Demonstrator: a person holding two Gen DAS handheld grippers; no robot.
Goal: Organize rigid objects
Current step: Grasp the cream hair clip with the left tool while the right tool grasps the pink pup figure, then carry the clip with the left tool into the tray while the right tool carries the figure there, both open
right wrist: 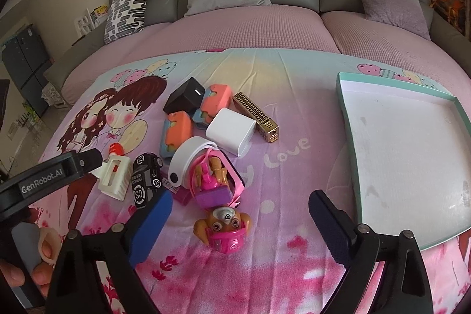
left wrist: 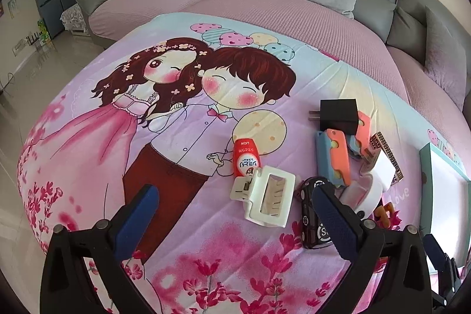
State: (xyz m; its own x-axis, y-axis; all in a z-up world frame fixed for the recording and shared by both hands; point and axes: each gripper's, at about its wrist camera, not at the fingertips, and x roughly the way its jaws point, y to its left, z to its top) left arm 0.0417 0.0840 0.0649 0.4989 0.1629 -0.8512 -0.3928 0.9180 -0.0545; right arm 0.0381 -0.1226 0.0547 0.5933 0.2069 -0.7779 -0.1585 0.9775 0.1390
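Soft even daylight, faint shadows, sharp centre, strong fisheye bending (dark vignetted corners), perhaps slight edge blur

Half hidden behind the left gripper's finger point(left wrist: 335, 222): black toy car point(left wrist: 309, 214). Beside it, cut off at the frame edge: tray point(left wrist: 426, 167).

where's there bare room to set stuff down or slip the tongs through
The tray is bare inside. Open cloth lies between the tray and the gold lighter, and left of the white clip over the printed couple. Crowded: the pile from the black charger to the pink toy dog.
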